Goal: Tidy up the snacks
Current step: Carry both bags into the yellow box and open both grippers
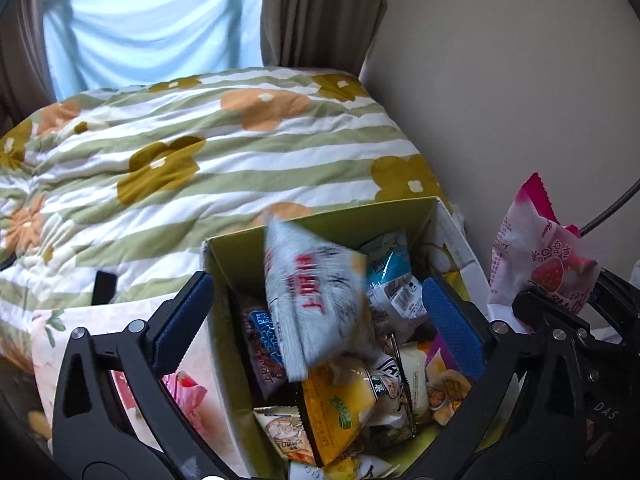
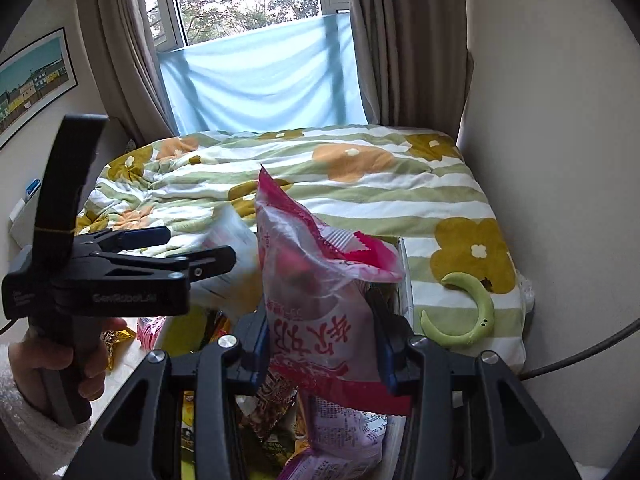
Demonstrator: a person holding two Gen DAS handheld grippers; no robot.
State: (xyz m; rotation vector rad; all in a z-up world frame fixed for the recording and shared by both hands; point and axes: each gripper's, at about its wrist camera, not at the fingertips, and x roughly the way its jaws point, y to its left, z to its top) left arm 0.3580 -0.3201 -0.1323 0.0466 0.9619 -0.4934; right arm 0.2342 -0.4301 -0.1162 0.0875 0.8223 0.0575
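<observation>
Left gripper (image 1: pixel 316 312) fingers wide, white packet (image 1: pixel 316 300) above box (image 1: pixel 320 220); right gripper (image 2: pixel 322 344) clamping pink packet (image 2: pixel 320 300)

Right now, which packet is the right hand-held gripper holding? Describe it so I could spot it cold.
Start at the floral bed, then the snack box at its near edge. Above the box, the right hand-held gripper pinches a pink packet. It alone is translucent pink with a strawberry picture and a zigzag top.
</observation>
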